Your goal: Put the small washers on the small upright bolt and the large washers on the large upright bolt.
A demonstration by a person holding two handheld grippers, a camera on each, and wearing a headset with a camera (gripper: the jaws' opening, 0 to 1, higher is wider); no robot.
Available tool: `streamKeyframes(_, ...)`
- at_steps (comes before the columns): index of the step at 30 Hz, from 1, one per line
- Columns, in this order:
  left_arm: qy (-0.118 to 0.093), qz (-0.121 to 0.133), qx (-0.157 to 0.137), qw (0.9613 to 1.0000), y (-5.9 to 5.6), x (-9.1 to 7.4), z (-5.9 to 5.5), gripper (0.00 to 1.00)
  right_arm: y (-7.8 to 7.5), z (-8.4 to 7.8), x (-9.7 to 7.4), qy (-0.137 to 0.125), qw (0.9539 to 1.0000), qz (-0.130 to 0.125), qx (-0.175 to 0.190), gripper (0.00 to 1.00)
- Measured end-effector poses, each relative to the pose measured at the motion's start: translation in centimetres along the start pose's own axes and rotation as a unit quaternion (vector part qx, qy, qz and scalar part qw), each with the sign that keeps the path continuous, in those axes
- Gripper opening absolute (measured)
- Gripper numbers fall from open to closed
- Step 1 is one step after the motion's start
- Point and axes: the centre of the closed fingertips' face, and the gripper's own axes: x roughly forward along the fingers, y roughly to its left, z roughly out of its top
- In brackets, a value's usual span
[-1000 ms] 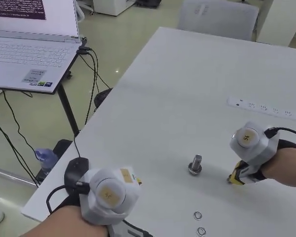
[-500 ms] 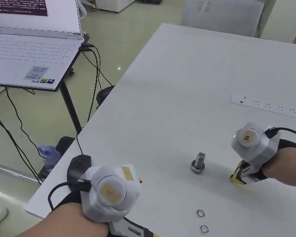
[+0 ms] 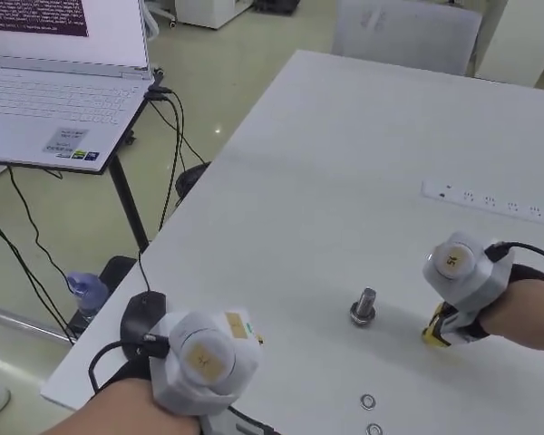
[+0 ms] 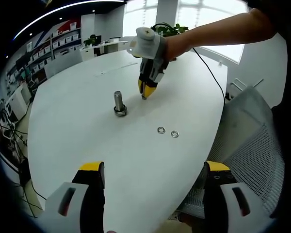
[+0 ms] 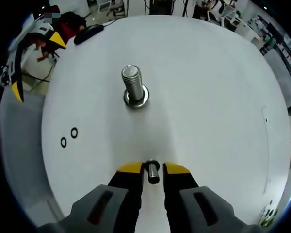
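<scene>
Two claws: right claw (image 5: 153, 168) pinches the small bolt (image 5: 153, 174), left claw (image 4: 153, 168) gapes empty.

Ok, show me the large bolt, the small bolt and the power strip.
large bolt (image 5: 132, 81): right gripper view, on its threaded shank.
small bolt (image 5: 153, 173): right gripper view, on its near end.
power strip (image 3: 490, 202): head view, on its top face.
</scene>
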Motion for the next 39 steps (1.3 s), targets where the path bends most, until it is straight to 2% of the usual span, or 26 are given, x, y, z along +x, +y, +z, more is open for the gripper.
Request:
streamKeyframes(6,0.0,0.0,0.002,1.0,0.0,-0.1,0.1,0.83,0.0,0.1,-0.6,-0.004,1.0,0.002,0.002,0.2)
streamKeyframes(16,-0.003,-0.001,0.01,0.9999,-0.3,-0.1,0.8,0.83,-0.1,-0.2,-4.0,-0.02,0.9998,-0.007,-0.002,0.23)
streamKeyframes(24,-0.002,-0.001,0.016,0.9999,-0.5,-0.1,1.1,0.82,-0.3,-2.5,-6.1,-0.012,0.9995,-0.022,0.02,0.23)
streamKeyframes(27,-0.003,-0.001,0.018,0.9998,-0.7,-0.2,1.3,0.82,0.3,-3.3,-6.5,-0.011,0.9994,-0.022,0.025,0.23)
streamKeyframes(32,-0.003,0.0,0.021,0.9998,-1.0,-0.3,1.4,0.82,2.2,-4.0,-6.8,-0.008,0.9995,-0.014,0.026,0.23)
streamKeyframes(39,-0.002,0.003,0.02,0.9998,-1.1,-0.5,1.4,0.82,5.5,-3.4,-6.7,-0.018,0.9997,0.001,0.019,0.23)
